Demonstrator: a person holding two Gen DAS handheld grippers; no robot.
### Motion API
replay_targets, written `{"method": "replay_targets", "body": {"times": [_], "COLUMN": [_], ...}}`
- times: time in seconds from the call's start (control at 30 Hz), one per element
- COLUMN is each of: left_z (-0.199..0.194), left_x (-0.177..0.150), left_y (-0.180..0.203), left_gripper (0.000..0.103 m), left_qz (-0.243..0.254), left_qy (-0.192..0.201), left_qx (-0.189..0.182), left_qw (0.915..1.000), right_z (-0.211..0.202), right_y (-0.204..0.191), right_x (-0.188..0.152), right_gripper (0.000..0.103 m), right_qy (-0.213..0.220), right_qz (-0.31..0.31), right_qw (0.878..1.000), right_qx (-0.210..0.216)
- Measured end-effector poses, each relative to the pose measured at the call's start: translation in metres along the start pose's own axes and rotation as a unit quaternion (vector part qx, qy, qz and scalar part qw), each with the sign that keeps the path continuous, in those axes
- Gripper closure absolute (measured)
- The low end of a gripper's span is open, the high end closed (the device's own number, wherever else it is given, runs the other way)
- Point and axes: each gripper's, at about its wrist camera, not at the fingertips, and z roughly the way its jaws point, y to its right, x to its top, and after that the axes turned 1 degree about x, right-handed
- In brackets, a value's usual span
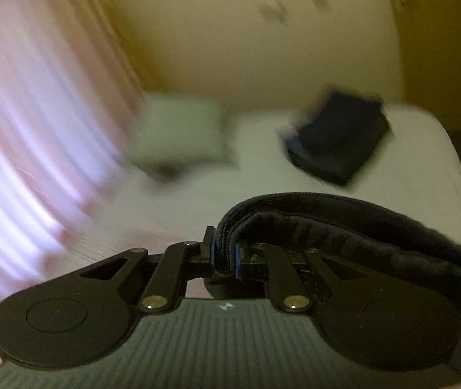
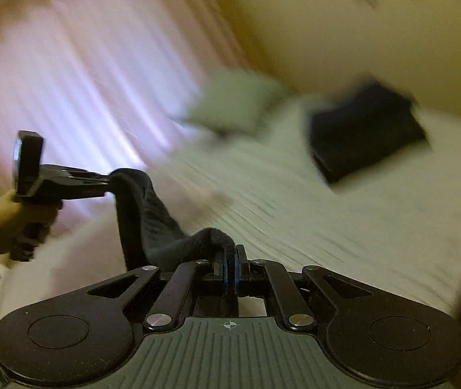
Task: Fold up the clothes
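The left claw [image 1: 225, 257] is pressed together on a thick hem of a black garment [image 1: 344, 223]; the folded edge sits between its two blue pads, and the cloth runs away to the right side of the left wrist view. The right claw [image 2: 229, 270] is also pinching the same black garment [image 2: 152, 223], with a small bunch of cloth standing up between its blue pads. In the right wrist view the garment hangs as a short band in the air, from the right claw up to the left claw [image 2: 108, 183], which a bare hand [image 2: 6, 223] holds by its handle at the left edge. So the garment is lifted above the bed [image 2: 344, 236], stretched between the two claws and not lying on it.

The bed has a white sheet with fine ribbed lines. Far on it lies a dark navy folded pile [image 1: 339, 137], near the wall, and beside it to the left a pale green pillow [image 1: 178, 133]. Both are blurred, and I cannot tell more about them. Pink curtains [image 1: 29, 113] with light coming through fill the left side, and a cream wall [image 1: 262, 39] stands behind the bed.

On the body of each claw there is only a small white crosshair mark [image 2: 229, 324]; no brand, label or readable writing shows in either view.
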Motion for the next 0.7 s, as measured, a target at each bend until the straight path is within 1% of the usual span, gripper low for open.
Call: {"method": "replay_targets", "body": {"times": [0.03, 0.1, 0.13, 0.2, 0.23, 0.37, 0.43, 0.47, 0.53, 0.57, 0.6, 0.7], "left_z": [0.042, 0.119, 0.152, 0.198, 0.214, 0.262, 0.28, 0.294, 0.322, 0.335, 0.345, 0.356], "left_x": [-0.001, -0.004, -0.003, 0.009, 0.017, 0.045, 0.059, 0.061, 0.064, 0.065, 0.064, 0.051], "left_y": [0.02, 0.055, 0.069, 0.088, 0.09, 0.084, 0.096, 0.105, 0.125, 0.133, 0.136, 0.136], "left_gripper": [0.095, 0.095, 0.095, 0.095, 0.095, 0.095, 0.094, 0.094, 0.084, 0.081, 0.072, 0.066], "left_qz": [0.002, 0.003, 0.005, 0.014, 0.02, 0.051, 0.061, 0.067, 0.081, 0.084, 0.08, 0.062], "left_qy": [-0.026, -0.074, -0.094, -0.116, -0.121, -0.116, -0.115, -0.124, -0.142, -0.149, -0.154, -0.172], "left_qx": [-0.022, -0.063, -0.079, -0.099, -0.109, -0.13, -0.149, -0.158, -0.177, -0.185, -0.191, -0.192], "left_qw": [0.9994, 0.9952, 0.9924, 0.9881, 0.9865, 0.9834, 0.9802, 0.9772, 0.9706, 0.9678, 0.9662, 0.9642], "right_z": [0.012, 0.031, 0.036, 0.044, 0.048, 0.064, 0.072, 0.076, 0.085, 0.09, 0.094, 0.108], "right_y": [0.032, 0.079, 0.095, 0.118, 0.13, 0.177, 0.2, 0.212, 0.22, 0.223, 0.225, 0.232], "right_x": [0.004, 0.013, 0.019, 0.03, 0.036, 0.059, 0.071, 0.076, 0.079, 0.08, 0.08, 0.081], "right_gripper": [0.101, 0.101, 0.101, 0.101, 0.101, 0.101, 0.101, 0.101, 0.101, 0.101, 0.101, 0.101], "right_qy": [-0.02, -0.046, -0.051, -0.053, -0.054, -0.057, -0.059, -0.06, -0.069, -0.074, -0.079, -0.095], "right_qz": [0.025, 0.059, 0.068, 0.077, 0.081, 0.099, 0.108, 0.112, 0.103, 0.096, 0.089, 0.069], "right_qw": [0.999, 0.997, 0.996, 0.995, 0.994, 0.99, 0.988, 0.986, 0.985, 0.985, 0.984, 0.981], "right_qx": [-0.011, -0.024, -0.03, -0.045, -0.053, -0.083, -0.098, -0.105, -0.119, -0.126, -0.132, -0.153]}}
